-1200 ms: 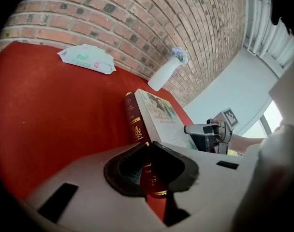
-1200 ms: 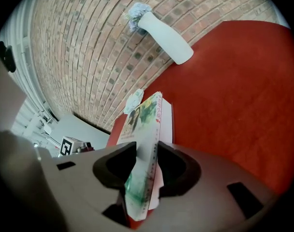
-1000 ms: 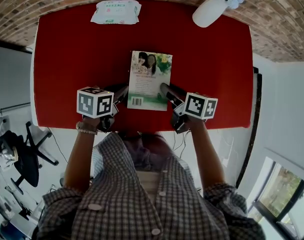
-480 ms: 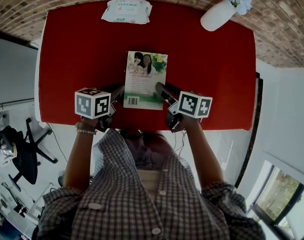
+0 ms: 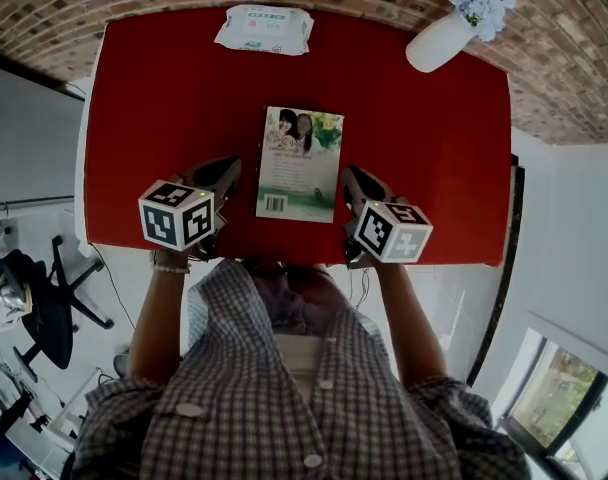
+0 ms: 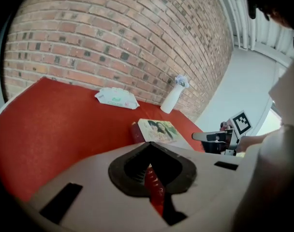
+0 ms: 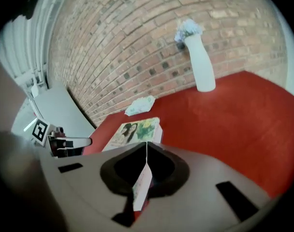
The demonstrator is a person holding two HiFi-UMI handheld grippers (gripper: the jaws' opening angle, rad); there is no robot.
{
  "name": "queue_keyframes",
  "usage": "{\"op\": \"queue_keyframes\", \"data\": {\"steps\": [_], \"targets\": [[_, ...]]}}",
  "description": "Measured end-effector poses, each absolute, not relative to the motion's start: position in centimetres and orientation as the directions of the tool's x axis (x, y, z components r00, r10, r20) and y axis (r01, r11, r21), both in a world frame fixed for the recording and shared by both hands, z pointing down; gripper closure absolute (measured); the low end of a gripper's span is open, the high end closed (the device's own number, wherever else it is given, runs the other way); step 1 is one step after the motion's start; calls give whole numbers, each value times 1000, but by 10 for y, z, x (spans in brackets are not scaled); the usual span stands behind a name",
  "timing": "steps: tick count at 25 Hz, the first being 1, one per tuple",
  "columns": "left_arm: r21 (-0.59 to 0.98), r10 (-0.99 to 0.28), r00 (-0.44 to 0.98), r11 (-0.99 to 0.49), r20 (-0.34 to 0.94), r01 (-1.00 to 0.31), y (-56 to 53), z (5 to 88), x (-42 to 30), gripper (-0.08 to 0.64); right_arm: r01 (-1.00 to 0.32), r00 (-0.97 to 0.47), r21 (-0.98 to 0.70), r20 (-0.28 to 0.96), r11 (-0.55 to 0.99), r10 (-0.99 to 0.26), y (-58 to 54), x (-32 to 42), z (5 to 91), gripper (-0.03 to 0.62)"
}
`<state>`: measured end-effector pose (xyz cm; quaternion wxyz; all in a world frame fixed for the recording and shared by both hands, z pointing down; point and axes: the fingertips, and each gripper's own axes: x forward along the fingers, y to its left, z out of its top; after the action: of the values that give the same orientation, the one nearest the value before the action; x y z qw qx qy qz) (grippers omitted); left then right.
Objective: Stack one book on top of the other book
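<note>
Only one book footprint shows on the red table, and that says a lot. The book with the photo cover lies flat near the middle, square to the near edge. In the left gripper view a dark red edge runs beside and below that cover. It could be a second book underneath, though the pictures don't settle whether it is that or the spine. No other book lies anywhere on the table, so the stacking looks done.

The left gripper sits at the book's 8 o'clock, just beside it and not touching. Its jaws have just been closing and now meet with nothing between them. The right gripper sits at 4 o'clock, also clear of the book. Its jaws have just been closing too, pressed together and empty.

Up at 11 o'clock rests a pack of wipes, and at 1 o'clock a white vase with pale flowers, both well apart from the book. Little seems left beyond drawing both tools away.
</note>
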<state>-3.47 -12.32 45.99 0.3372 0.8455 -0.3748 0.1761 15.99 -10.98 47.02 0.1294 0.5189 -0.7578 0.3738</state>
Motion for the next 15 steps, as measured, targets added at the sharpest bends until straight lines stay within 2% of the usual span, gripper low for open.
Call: {"op": "queue_keyframes", "data": {"steps": [5,15], "targets": [[345,-586,651,-556,483,-756,-128,427,-39,552,-921,-379,-279,490,270,-785,-112,166,421,584],[261,-645,685,-635,339,-727,-126,357,-30,552,-918,-397,-175,373,357,-839,-106,143,361,584]]}}
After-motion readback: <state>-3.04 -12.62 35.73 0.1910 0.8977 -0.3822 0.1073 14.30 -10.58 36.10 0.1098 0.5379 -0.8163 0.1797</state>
